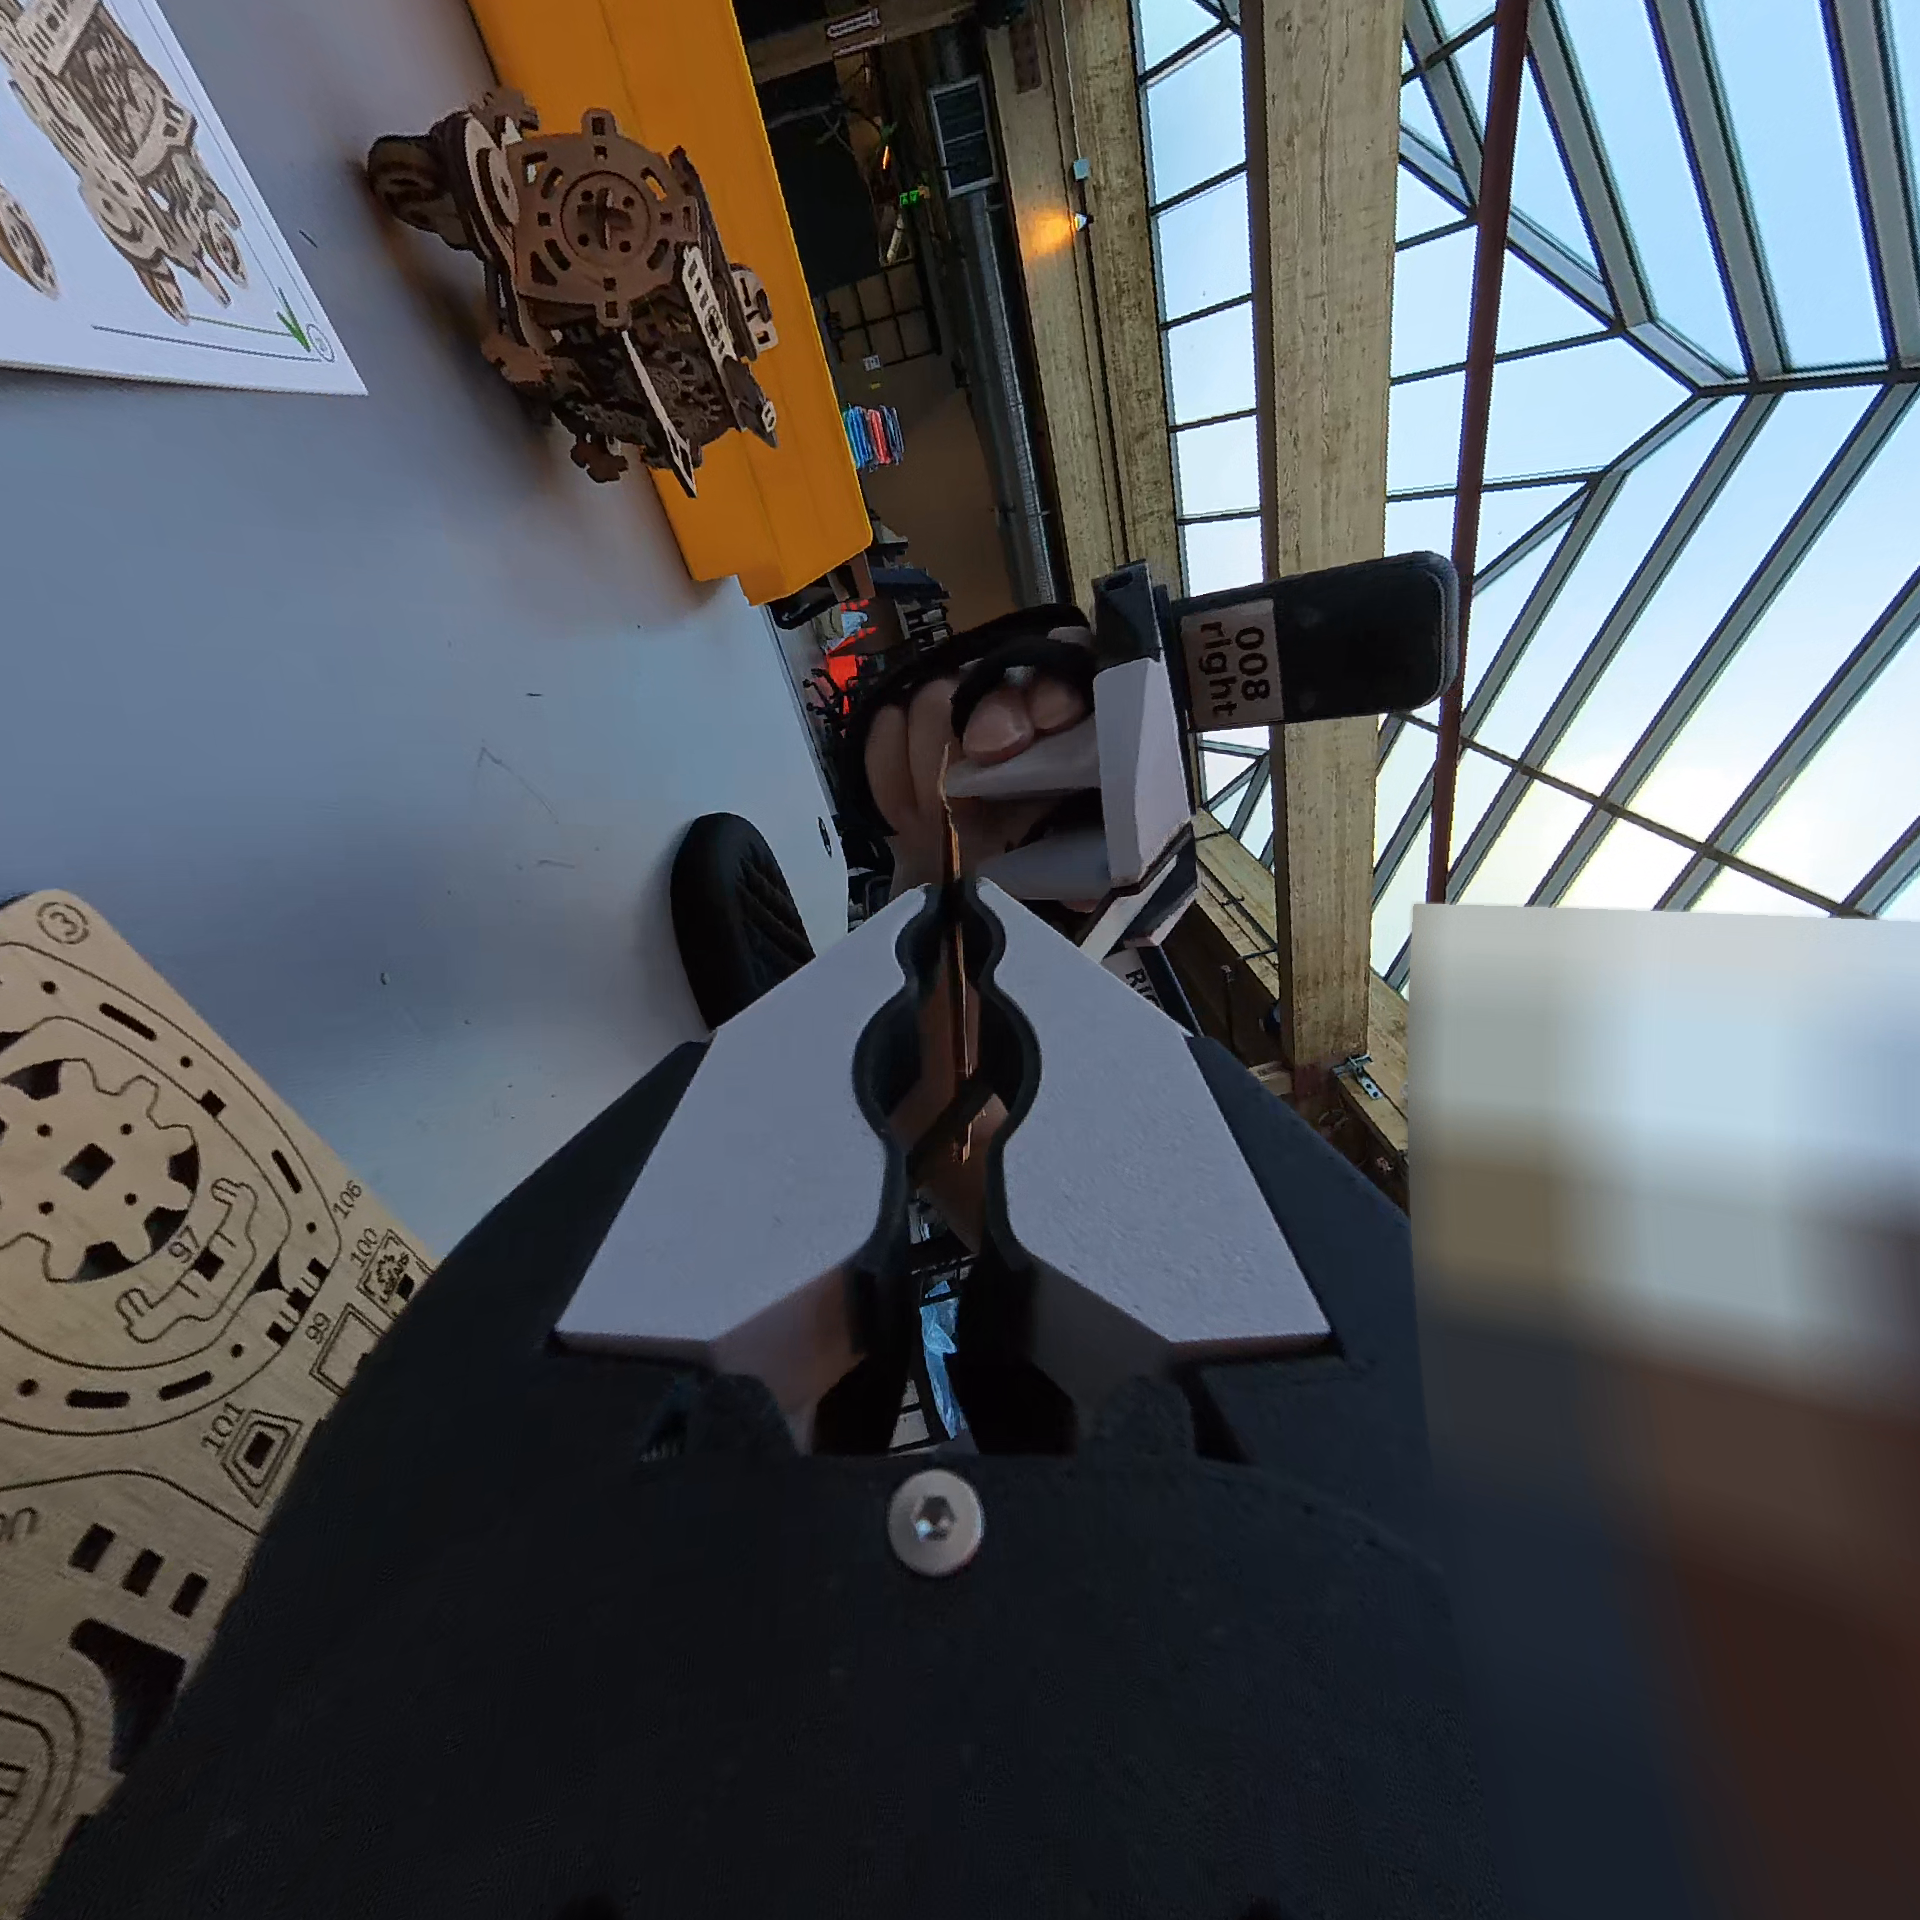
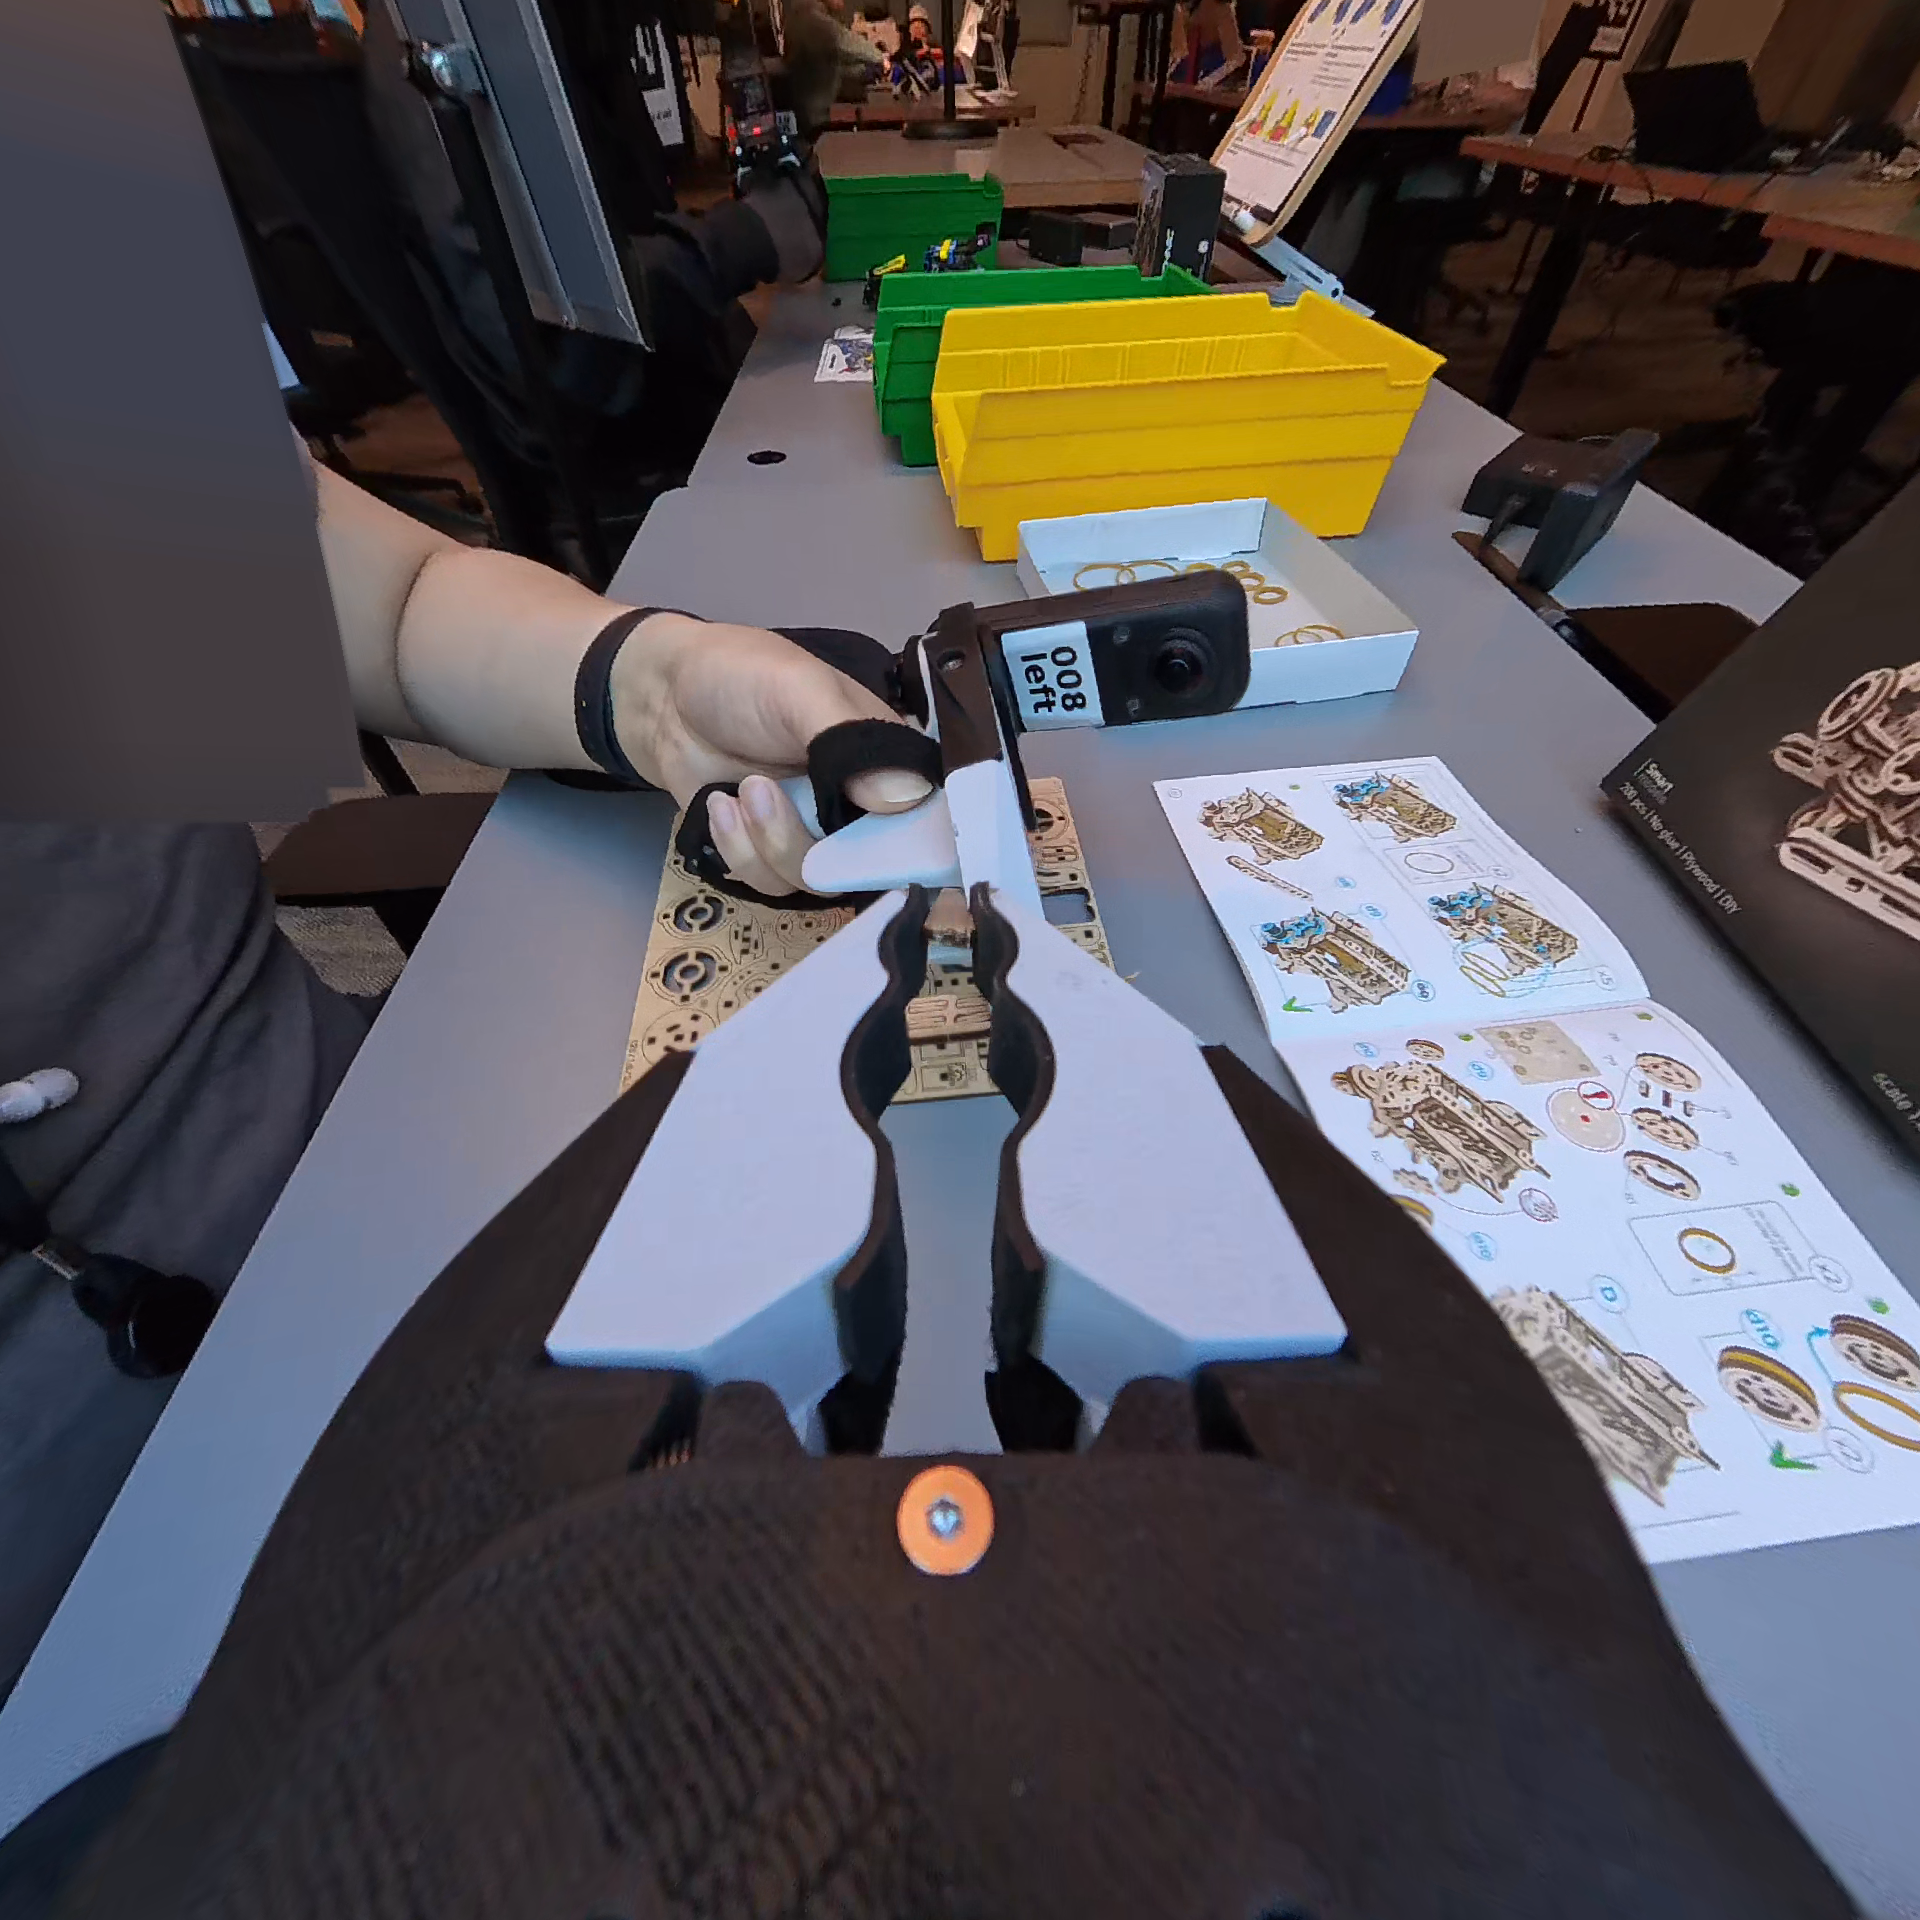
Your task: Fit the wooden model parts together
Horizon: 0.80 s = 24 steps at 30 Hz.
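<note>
My left gripper (image 1: 951,935) is shut on a thin wooden part (image 1: 948,831), seen edge-on and sticking out past the tips. The right gripper (image 1: 977,821), held in a hand, meets that part head-on. In the right wrist view my right gripper (image 2: 948,920) has its tips closed on a small wooden part (image 2: 948,928), with the left gripper (image 2: 961,883) right in front of it. A plywood parts sheet (image 2: 717,966) lies on the table below; it also shows in the left wrist view (image 1: 135,1247). A partly built wooden model (image 1: 592,281) stands on the table.
An instruction booklet (image 2: 1507,1091) lies open to the right. A yellow bin (image 2: 1174,416), green bins (image 2: 914,312) and a white tray of rubber bands (image 2: 1320,613) stand behind. The kit's dark box (image 2: 1797,831) is at the far right. A person's sleeve (image 2: 125,1039) is at the left. My left and right fingertips are right by each other. It is some 20 cm from my left tips to the partly built wooden model (image 1: 592,281).
</note>
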{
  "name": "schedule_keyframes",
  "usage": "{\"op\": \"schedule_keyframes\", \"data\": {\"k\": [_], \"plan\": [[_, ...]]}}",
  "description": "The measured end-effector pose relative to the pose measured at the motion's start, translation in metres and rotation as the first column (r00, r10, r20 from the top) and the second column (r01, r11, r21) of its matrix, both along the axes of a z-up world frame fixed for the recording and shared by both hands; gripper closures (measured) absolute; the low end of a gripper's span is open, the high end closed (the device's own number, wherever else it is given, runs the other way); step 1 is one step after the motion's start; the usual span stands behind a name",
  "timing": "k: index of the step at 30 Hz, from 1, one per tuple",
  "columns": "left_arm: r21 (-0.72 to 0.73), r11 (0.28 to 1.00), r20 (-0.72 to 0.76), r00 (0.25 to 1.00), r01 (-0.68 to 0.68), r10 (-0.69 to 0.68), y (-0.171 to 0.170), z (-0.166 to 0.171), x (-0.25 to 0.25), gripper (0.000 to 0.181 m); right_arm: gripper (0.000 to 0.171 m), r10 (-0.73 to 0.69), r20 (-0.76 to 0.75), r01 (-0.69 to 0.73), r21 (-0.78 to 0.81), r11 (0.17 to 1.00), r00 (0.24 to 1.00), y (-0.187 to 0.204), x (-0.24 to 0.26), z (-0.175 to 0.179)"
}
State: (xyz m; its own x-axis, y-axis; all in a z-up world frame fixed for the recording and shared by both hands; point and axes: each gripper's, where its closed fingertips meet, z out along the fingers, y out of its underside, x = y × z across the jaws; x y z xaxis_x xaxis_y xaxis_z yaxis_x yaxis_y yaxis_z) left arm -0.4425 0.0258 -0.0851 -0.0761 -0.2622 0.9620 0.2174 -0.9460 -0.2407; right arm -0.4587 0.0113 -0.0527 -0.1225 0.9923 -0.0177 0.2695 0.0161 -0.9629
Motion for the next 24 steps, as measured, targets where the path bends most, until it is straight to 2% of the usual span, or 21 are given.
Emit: {"op": "schedule_keyframes", "data": {"k": [3, 6, 11, 13, 16, 18, 21, 24], "plan": [[-0.002, 1.0, 0.011, 1.0, 0.003, -0.003, 0.0, 0.002, 0.0, 0.181, 0.165, -0.019, -0.061, 0.014, -0.068, 0.998, 0.998, 0.001, -0.001, 0.006], [0.016, 1.0, -0.019, 1.0, 0.005, -0.005, -0.001, -0.001, 0.001, 0.181, 0.165, -0.053, -0.186, 0.024, -0.151, 0.988, 0.981, 0.007, 0.005, 0.032], [0.023, 1.0, -0.03, 1.0, 0.006, -0.006, -0.001, -0.003, 0.002, 0.181, 0.165, -0.059, -0.187, 0.033, -0.141, 0.99, 0.981, 0.01, 0.011, 0.044], [0.016, 1.0, -0.047, 0.999, 0.007, -0.007, 0.0, -0.007, 0.002, 0.181, 0.165, -0.073, -0.133, 0.059, -0.107, 0.992, 0.988, 0.01, 0.015, 0.047], [-0.005, 1.0, -0.092, 0.996, 0.01, -0.01, 0.001, -0.018, 0.002, 0.181, 0.165, -0.157, 0.038, 0.155, 0.062, 0.986, 0.987, 0.015, 0.03, 0.055], [-0.021, 1.0, -0.13, 0.991, 0.005, -0.008, 0.002, -0.027, 0.002, 0.181, 0.165, -0.179, 0.119, 0.163, 0.128, 0.978, 0.977, 0.009, 0.032, 0.061], [-0.013, 1.0, -0.186, 0.983, -0.004, 0.001, 0.003, -0.036, 0.002, 0.181, 0.165, -0.19, 0.219, 0.147, 0.197, 0.969, 0.957, 0.002, 0.02, 0.046], [0.02, 1.0, -0.279, 0.96, -0.019, 0.024, 0.006, -0.05, 0.003, 0.181, 0.165, -0.189, 0.292, 0.12, 0.239, 0.963, 0.938, -0.004, 0.01, 0.015]]}}
